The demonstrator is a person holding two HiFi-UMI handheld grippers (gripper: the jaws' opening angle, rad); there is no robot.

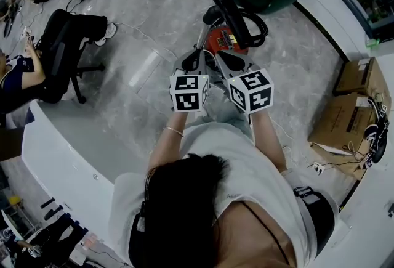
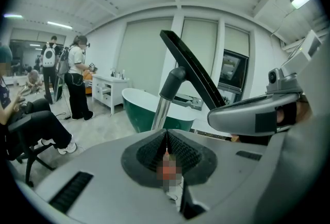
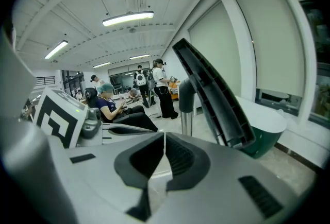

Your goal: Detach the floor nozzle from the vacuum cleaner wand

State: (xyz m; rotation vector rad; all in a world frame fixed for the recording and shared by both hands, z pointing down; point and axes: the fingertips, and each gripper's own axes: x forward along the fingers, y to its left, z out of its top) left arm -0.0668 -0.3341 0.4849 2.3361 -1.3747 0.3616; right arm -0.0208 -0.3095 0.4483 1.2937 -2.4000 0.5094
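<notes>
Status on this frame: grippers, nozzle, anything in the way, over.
Left gripper, right gripper: jaws shut, empty, side by side. Nozzle on wand, tilted up, untouched. Tub behind it.

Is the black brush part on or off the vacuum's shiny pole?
On. The black floor nozzle joins the metal wand through its grey elbow.
</notes>
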